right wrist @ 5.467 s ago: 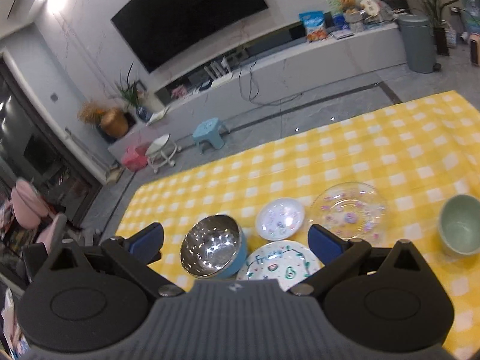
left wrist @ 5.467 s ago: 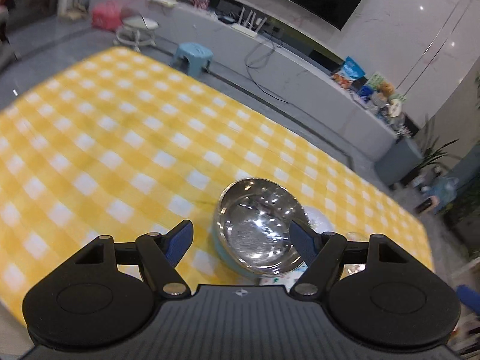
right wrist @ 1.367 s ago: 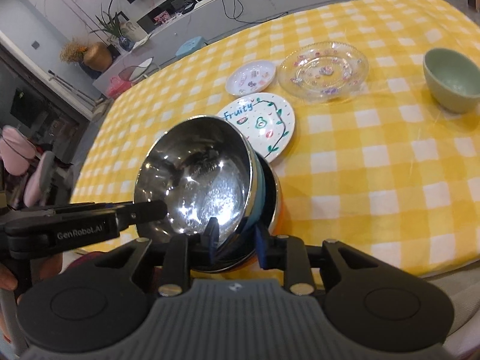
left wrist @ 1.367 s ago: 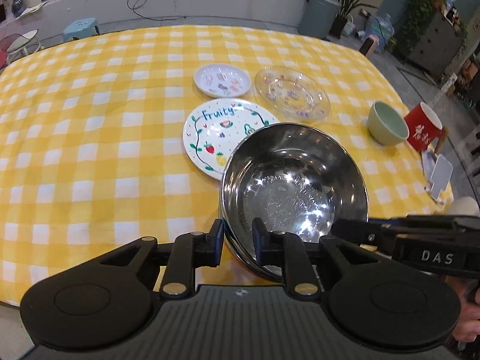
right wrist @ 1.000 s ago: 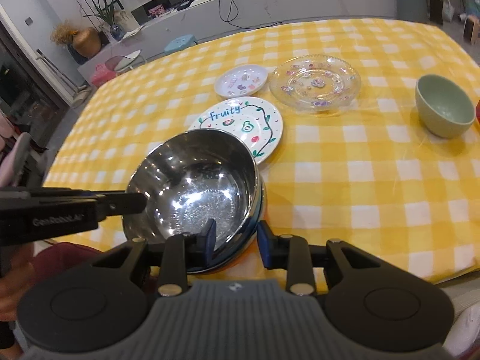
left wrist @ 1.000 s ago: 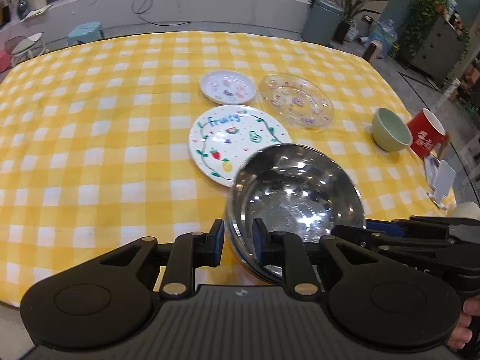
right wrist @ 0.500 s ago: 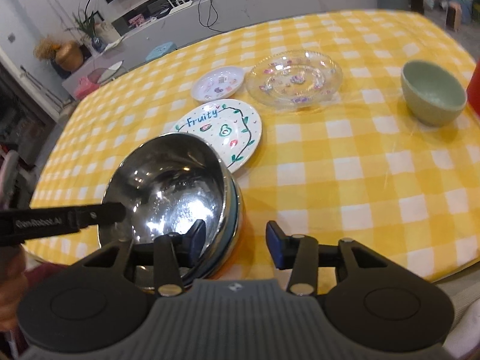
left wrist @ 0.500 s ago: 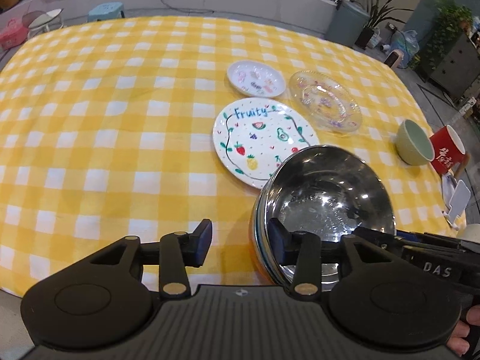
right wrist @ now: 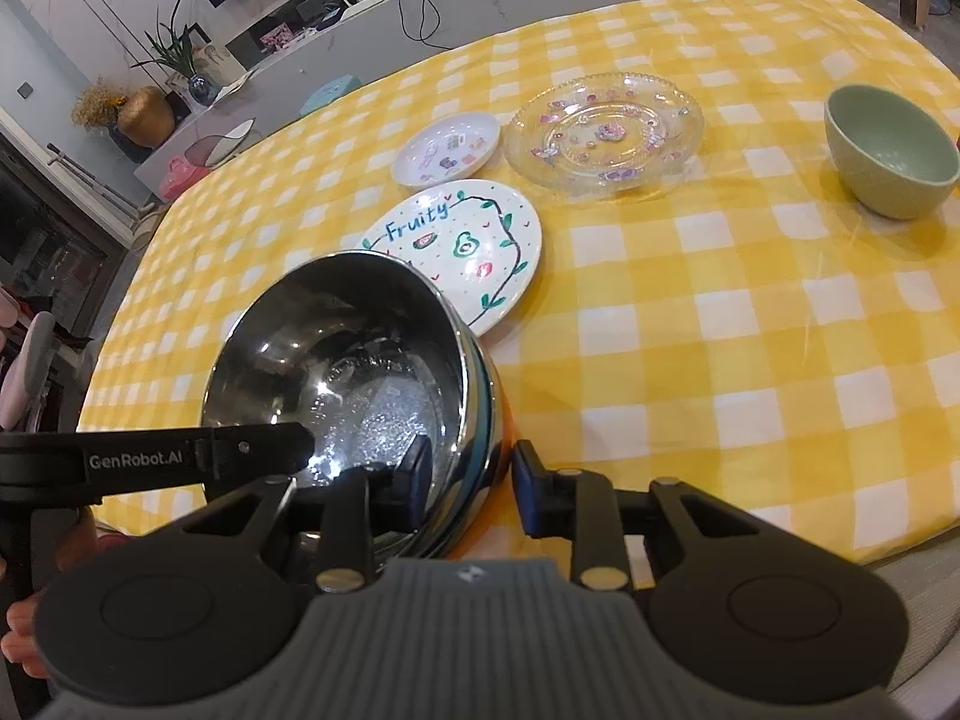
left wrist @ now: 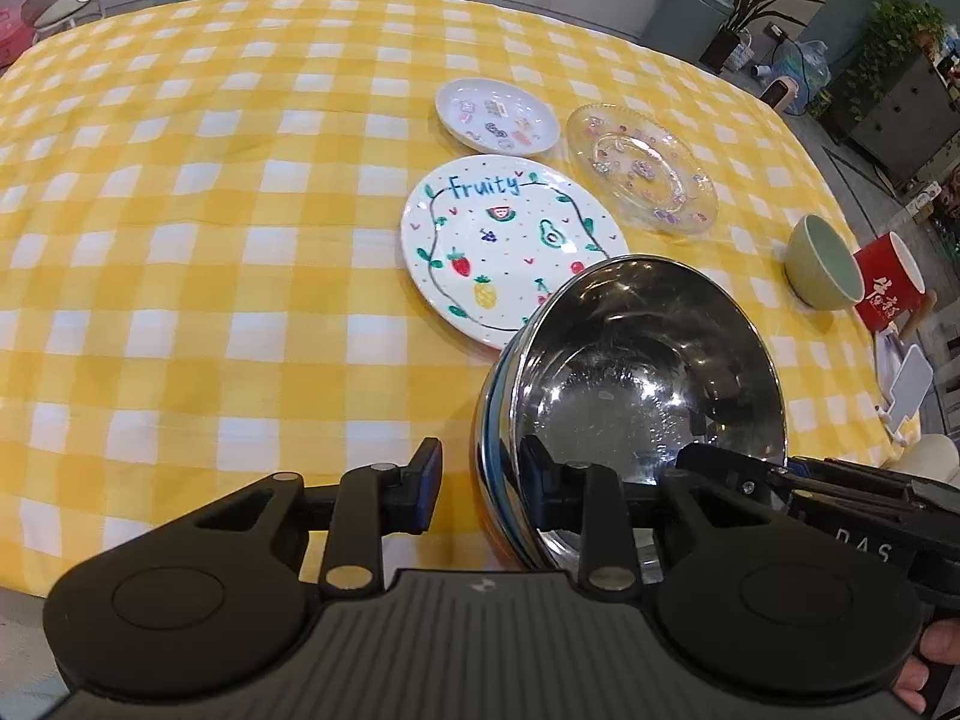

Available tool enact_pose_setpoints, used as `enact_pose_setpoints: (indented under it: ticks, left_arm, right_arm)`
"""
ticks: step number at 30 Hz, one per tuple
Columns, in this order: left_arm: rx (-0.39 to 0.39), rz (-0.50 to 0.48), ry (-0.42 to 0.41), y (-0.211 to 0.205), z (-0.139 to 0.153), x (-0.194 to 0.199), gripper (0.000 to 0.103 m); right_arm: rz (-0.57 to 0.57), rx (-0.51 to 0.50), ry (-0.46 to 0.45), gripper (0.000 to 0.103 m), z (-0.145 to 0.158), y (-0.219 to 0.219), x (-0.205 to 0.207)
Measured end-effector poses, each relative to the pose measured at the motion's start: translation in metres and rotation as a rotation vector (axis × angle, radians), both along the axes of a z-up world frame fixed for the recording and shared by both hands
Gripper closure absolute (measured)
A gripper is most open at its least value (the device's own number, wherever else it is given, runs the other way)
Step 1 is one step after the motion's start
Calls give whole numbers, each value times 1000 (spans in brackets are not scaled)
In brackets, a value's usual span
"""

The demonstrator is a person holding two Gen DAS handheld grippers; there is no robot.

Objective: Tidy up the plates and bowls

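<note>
A stack of nested bowls (left wrist: 636, 384) (right wrist: 342, 372), steel on top with blue and orange beneath, rests near the table's front edge. My left gripper (left wrist: 483, 474) straddles its near-left rim. Its jaws are closing, and a gap still shows between the outer pad and the bowl wall. My right gripper (right wrist: 471, 474) straddles the near-right rim, one finger inside. Its jaws are closing and pinch the rim. Beyond lie the "Fruity" plate (left wrist: 498, 240) (right wrist: 462, 246), a small white plate (left wrist: 495, 117) and a glass plate (left wrist: 642, 168). A green bowl (right wrist: 888, 150) stands to the right.
A yellow checked cloth (left wrist: 180, 240) covers the table. A red mug (left wrist: 888, 282) stands beside the green bowl at the right edge, with a small white stand (left wrist: 909, 384) nearer. A hand shows at each far corner. The stack touches the Fruity plate's near edge.
The bowl stack, held tilted by both grippers, came down onto the table near its front edge. Both jaws spread off the rim half a second ago and have narrowed again since.
</note>
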State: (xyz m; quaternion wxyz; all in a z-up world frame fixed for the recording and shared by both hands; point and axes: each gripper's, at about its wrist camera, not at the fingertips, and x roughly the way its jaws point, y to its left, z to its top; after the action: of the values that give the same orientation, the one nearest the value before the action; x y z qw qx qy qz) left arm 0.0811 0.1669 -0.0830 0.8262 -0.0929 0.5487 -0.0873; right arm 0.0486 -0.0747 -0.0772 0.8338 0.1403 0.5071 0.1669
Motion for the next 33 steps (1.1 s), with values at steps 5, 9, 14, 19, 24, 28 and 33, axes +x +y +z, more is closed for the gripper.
enact_pose_setpoints:
  ticks: [5,9,14,19,24,28,33]
  left_arm:
    - [5,37,-9,8,1,1,57]
    - [13,57,-39,11,0,2,48]
    - [5,69,-46,12,0,5,46]
    - [30,61,-62,6,-2,9,41]
    - [42,61,-90,6,0,8,41]
    - [1,63,-100,10,2,8,41]
    - [-78,67,-164,16,12,2,39]
  right_arm:
    - [3,15,-3,75,-1,2,-1]
    - [-22,40,5,72,-2,-2,-1]
    - [-81,60,-44,65,6,-17,1]
    - [-108,143,-7,57,1,-34,9]
    - [-86,156,-41,57,6,-33,7]
    - [-67,192,-56,57,13,-34,4]
    - [-88,193,-78,57,21,-43,3]
